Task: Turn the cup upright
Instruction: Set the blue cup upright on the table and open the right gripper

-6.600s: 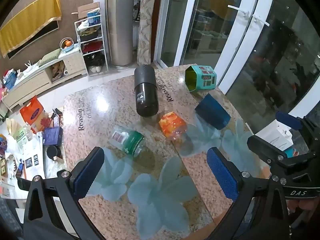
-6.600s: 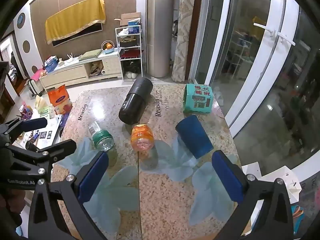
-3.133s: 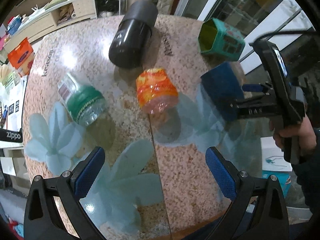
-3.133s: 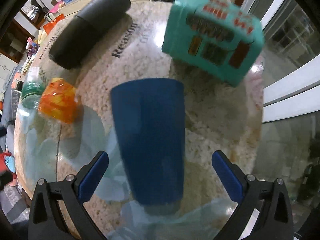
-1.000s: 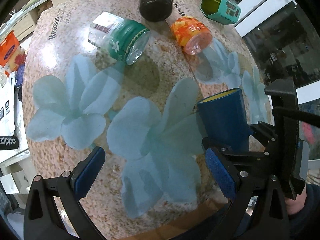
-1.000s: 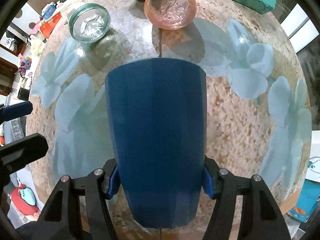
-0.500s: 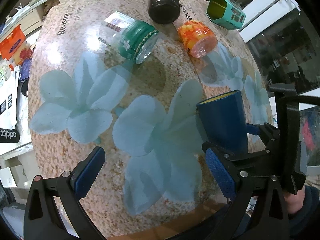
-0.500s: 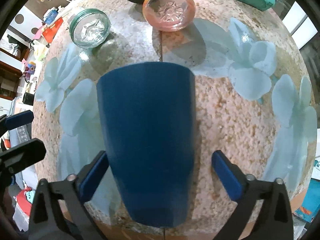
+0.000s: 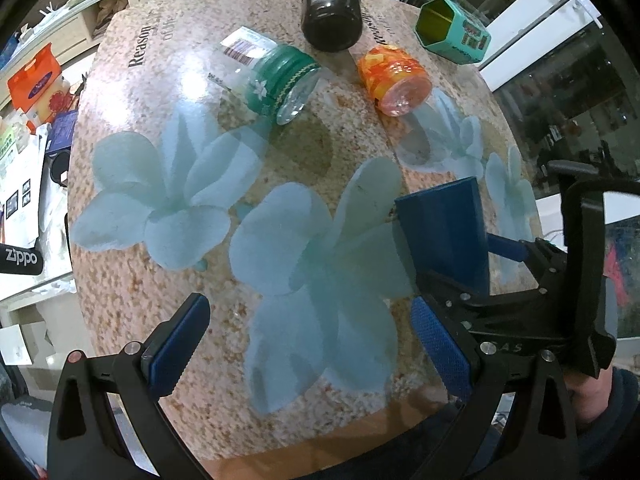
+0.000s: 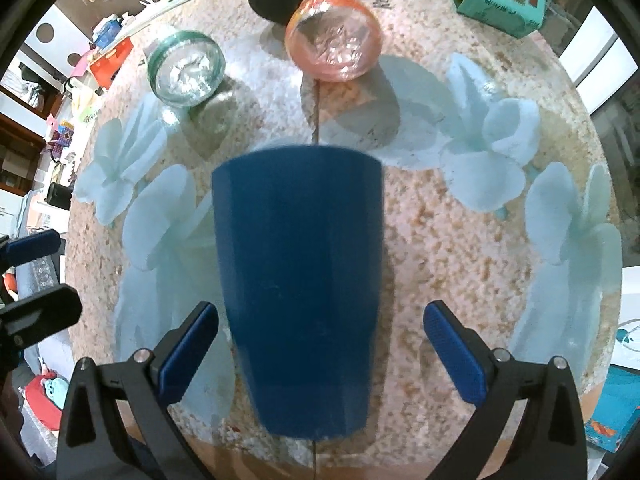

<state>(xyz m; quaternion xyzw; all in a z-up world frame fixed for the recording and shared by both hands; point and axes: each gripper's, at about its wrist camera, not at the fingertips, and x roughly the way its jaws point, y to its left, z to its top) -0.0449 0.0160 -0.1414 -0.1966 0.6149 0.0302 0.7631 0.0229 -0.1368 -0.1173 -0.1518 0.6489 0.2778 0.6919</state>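
Note:
The blue cup (image 10: 300, 300) stands upright on the stone table near its front edge, mouth up. It also shows in the left wrist view (image 9: 444, 232) at the right. My right gripper (image 10: 320, 344) is open, its blue pads on either side of the cup and apart from it. In the left wrist view the right gripper (image 9: 520, 276) sits just behind the cup. My left gripper (image 9: 308, 344) is open and empty over the front of the table, left of the cup.
A green-labelled bottle (image 9: 272, 76), an orange jar (image 9: 394, 76), a black flask (image 9: 330, 8) and a teal hexagonal tin (image 9: 452, 36) lie on their sides at the far half of the table (image 9: 160, 288). Floor clutter lies to the left.
My right gripper, shut on the cup a second ago, opened and has drawn back a little. The cup stays standing on the table. The left gripper has shifted slightly.

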